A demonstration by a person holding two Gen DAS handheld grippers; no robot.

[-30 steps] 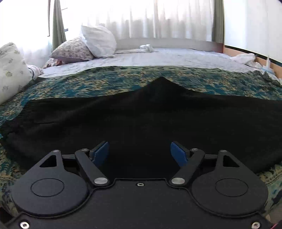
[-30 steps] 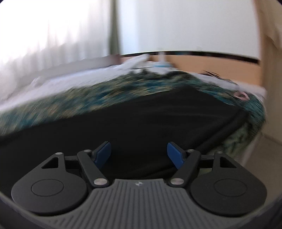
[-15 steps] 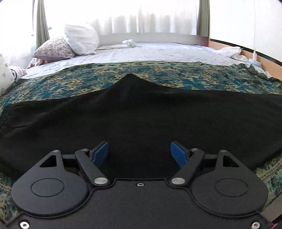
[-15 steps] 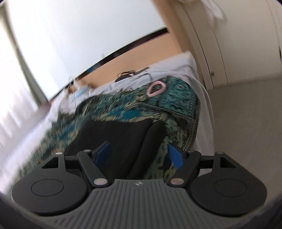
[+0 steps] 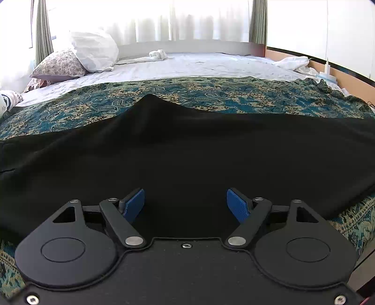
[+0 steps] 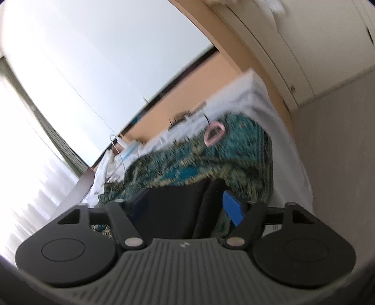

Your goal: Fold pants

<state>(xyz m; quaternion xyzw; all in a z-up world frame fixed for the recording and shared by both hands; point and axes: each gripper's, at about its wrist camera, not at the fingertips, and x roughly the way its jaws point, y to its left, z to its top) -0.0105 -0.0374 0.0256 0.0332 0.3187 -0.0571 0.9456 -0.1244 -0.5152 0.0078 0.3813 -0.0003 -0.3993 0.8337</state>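
Two wrist views are given. In the left wrist view the black pants [image 5: 187, 150] are seen spread flat across the middle of the frame, on a teal patterned bedspread [image 5: 234, 98] that covers the near part of the bed [image 5: 199, 65]. A peak of the black cloth is seen just left of centre. Two pillows [image 5: 93, 52] are seen at the upper left, in front of a bright curtained window [image 5: 164, 21]. The left gripper [image 5: 185, 204] is seen at the bottom centre above the pants; its jaws are held wide, and no cloth is pinched between the blue pads [image 5: 133, 205].

The right wrist view is tilted and blurred. The end of the pants [image 6: 178, 206] is seen at the lower centre, lying on the bedspread [image 6: 211, 159] near the bed's corner. A pink ring [image 6: 214, 131] is seen on the bedspread at centre right. The right gripper [image 6: 185, 206] is seen with the pants' end between its pads; its jaws have just been closing, yet they are still apart and not pressed on the cloth
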